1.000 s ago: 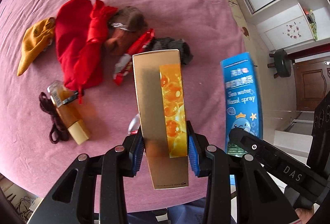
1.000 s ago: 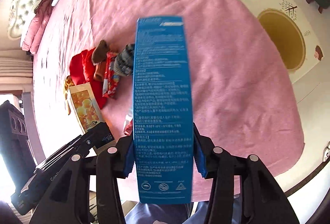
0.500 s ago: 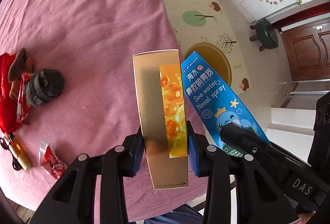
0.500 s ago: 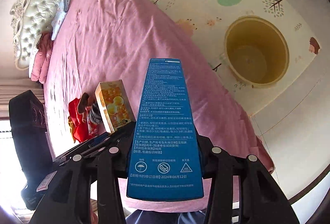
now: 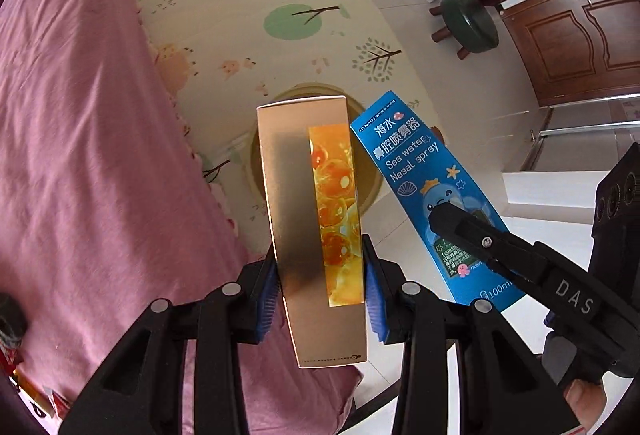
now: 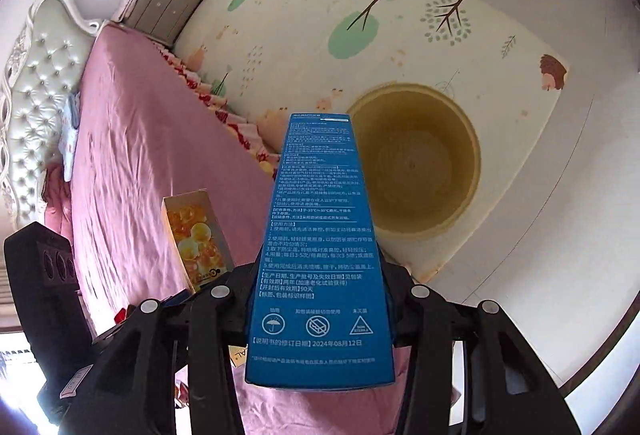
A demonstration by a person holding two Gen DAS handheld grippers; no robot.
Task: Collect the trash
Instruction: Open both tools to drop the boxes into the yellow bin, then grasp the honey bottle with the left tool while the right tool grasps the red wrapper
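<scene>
Two cartons head for the bin: the left gripper [image 5: 320,287] clamps a gold carton [image 5: 312,235] across its lower half, blue pads pressed to both long sides, so the box stands out lengthwise ahead of the camera. The right gripper [image 6: 320,315] does the same with a blue nasal-spray carton [image 6: 320,255], its printed back panel facing the lens and its far end reaching toward 12 o'clock. Holding each box low down leaves most of its length free beyond the fingers, which should let it drop cleanly once the jaws part.

In the right wrist view, the round yellow bin [image 6: 412,163] stands open on the patterned play mat [image 6: 400,15], just past the carton's tip at about 1 o'clock, its mouth unobstructed and apparently empty. The left wrist view shows the same bin [image 5: 276,103] largely hidden behind the gold carton, only its rim peeking out at 12 o'clock. The pink bedspread [image 5: 80,155] fills the 9 o'clock side, its edge just beside the bin, while a green stool [image 5: 468,23] sits well apart at 2 o'clock. Both boxes hang side by side, near each other but apart. Neither appears to be over the bin's mouth yet; releasing now could land them on the mat.
</scene>
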